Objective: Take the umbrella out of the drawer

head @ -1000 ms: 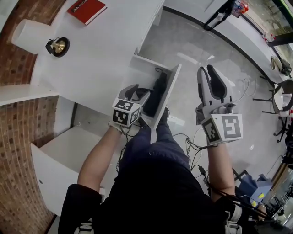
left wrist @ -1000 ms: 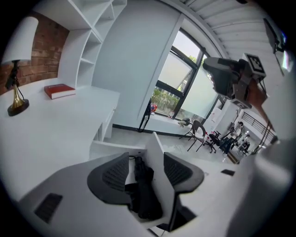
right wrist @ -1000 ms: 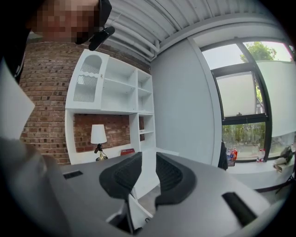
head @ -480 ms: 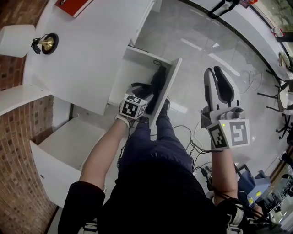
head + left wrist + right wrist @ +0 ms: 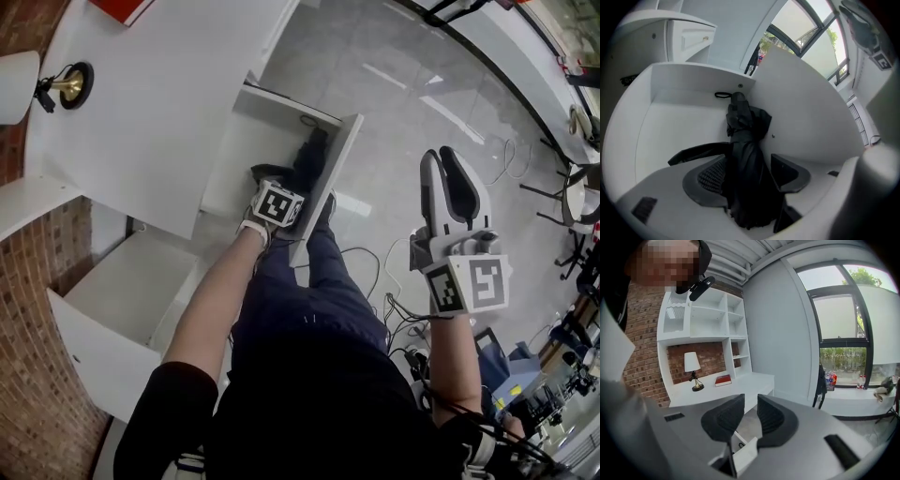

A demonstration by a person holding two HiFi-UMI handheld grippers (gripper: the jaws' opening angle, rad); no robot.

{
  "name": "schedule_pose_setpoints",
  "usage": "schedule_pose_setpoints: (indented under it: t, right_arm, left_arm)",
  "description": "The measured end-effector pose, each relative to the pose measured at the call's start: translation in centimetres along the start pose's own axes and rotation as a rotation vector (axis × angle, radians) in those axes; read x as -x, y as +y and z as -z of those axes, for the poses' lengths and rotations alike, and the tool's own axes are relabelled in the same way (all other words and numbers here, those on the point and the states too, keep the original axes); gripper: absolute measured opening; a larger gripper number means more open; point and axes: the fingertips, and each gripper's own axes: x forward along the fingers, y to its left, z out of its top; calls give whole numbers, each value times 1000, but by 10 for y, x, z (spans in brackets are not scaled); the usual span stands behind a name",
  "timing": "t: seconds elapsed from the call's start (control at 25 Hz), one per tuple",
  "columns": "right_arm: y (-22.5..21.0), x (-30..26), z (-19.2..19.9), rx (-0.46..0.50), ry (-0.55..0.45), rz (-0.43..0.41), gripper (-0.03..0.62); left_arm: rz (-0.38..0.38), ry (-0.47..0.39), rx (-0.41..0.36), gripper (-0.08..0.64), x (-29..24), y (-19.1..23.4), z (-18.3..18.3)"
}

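A: Where is the umbrella?

B: The black folded fabric umbrella (image 5: 745, 136) lies on the floor of the white open drawer (image 5: 679, 117). It is close along the drawer's tall panel. Its far end, with a thin loop, reaches almost to the back corner.

A: And the left tongs (image 5: 749, 174)?

B: They point steeply down into the drawer. Their jaws have just been opening and now stand wide apart. The near end of the umbrella is between them, but the pads do not press on it. In the left gripper view a black flap of the umbrella spreads to the left, above the ribbed pad.

A: Do the right tongs (image 5: 749, 401) hold something?

B: No, they hold nothing. Between their two dark pads there is only a narrow gap. They hang over the grey glossy floor (image 5: 394, 122), well apart from the drawer and to the right of the person's legs.

A: What else is there?

B: The drawer is pulled out from a white bench (image 5: 141, 103). On the bench stand a lamp with a brass foot and a white shade (image 5: 692, 364) and, near it, a red book (image 5: 723, 379)
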Motion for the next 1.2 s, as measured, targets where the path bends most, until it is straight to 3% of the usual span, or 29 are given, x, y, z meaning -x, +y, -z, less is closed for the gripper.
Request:
schedule_pose_setpoints:
  t: [0.12, 0.36, 0.52, 0.88, 1.2]
  right_arm:
    - [-8, -4, 6, -5, 13, 6, 80]
    - [-18, -6, 14, -3, 21, 22, 81]
    - [-23, -5, 21, -5, 33, 27, 80]
    - [-22, -3, 21, -30, 21, 39, 63]
    - [-13, 4, 16, -27, 2, 32, 60]
  left_arm:
    - [11, 37, 18, 285, -9, 2, 2]
    - [15, 100, -26, 288, -26, 5, 9]
    - [19, 113, 10, 288, -30, 6, 9]
    - [28, 81, 48, 213, -20, 2, 14]
    - [59, -23, 132, 207, 7, -1, 5]
